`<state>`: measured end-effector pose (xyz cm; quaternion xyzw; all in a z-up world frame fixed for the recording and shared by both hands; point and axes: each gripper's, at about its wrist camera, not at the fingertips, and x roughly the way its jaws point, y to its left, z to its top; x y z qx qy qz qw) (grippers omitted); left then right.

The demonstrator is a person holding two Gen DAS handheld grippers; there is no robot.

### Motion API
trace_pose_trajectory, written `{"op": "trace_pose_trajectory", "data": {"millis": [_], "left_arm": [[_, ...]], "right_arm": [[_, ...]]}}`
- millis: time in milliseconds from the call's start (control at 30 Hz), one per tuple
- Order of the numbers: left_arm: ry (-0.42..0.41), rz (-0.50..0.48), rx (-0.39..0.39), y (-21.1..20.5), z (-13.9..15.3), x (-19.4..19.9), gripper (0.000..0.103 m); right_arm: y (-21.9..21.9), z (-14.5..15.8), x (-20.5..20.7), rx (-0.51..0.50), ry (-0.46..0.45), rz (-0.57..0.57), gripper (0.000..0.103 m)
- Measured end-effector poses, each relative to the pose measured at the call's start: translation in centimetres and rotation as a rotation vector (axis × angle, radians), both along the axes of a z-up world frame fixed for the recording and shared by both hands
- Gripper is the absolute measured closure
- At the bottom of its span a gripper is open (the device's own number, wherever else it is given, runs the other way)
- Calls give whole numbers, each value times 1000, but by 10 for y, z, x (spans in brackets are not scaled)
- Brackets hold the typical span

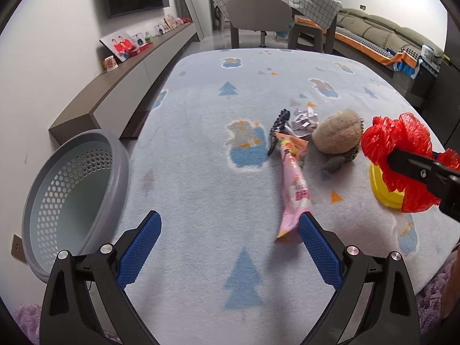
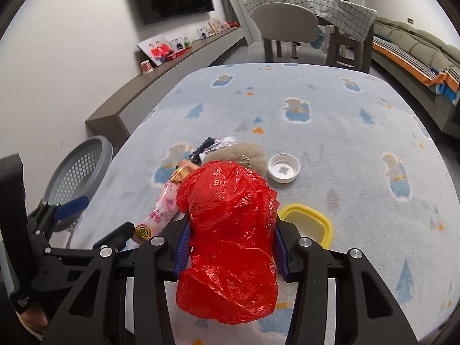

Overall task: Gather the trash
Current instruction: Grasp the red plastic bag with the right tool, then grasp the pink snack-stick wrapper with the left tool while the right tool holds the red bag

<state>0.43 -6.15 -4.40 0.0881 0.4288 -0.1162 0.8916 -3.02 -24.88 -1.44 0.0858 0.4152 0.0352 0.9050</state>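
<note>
My right gripper point(image 2: 231, 227) is shut on a crumpled red plastic bag point(image 2: 230, 235) and holds it above the blue patterned table cover point(image 2: 345, 132). The bag also shows at the right of the left wrist view point(image 1: 402, 149). My left gripper point(image 1: 230, 224) is open and empty, low over the cover; its right finger is next to the near end of a pink snack wrapper point(image 1: 293, 189). The grey perforated waste basket point(image 1: 77, 195) stands off the table's left edge. Crumpled silver foil point(image 1: 304, 120) and a dark wrapper point(image 1: 277, 129) lie beyond the pink one.
A beige plush toy point(image 1: 336, 135) with a bead chain lies mid-table. A yellow lid point(image 2: 307, 224) and a white cap point(image 2: 284, 168) lie on the right. A long wall shelf point(image 1: 138, 66), a chair point(image 1: 258, 17) and a sofa point(image 1: 388, 34) stand beyond.
</note>
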Motion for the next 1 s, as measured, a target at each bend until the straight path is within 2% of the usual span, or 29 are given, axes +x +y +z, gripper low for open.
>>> {"op": "trace_pose_trajectory", "data": {"millis": [300,367,533,700,800,833,867,1000], "left_arm": [[56,-34,-4,-38,-12,21,9],[69,-34,6,-45,-18,27,12],[92,-41,20,-54,-27,33,26],[107,-57,-11,-54,-29,31,44],[114,-64,-29,-53,-27,29,62],[117,-67,-32,-52,-26,28,73],[119,-70,-34,-51,-25,27,80],[113,-73,-42,-48,-21,23,84]], "right_arm": [[-34,6,-6,73,-28,-72,57],[-39,8,-7,87,-33,-79,57],[-45,10,-10,109,-42,-84,57],[-45,10,-11,111,-42,-82,57],[-45,10,-12,110,-42,-83,57],[-45,10,-13,110,-41,-84,57],[-45,10,-13,110,-41,-85,57],[-44,8,-12,103,-38,-87,57]]}}
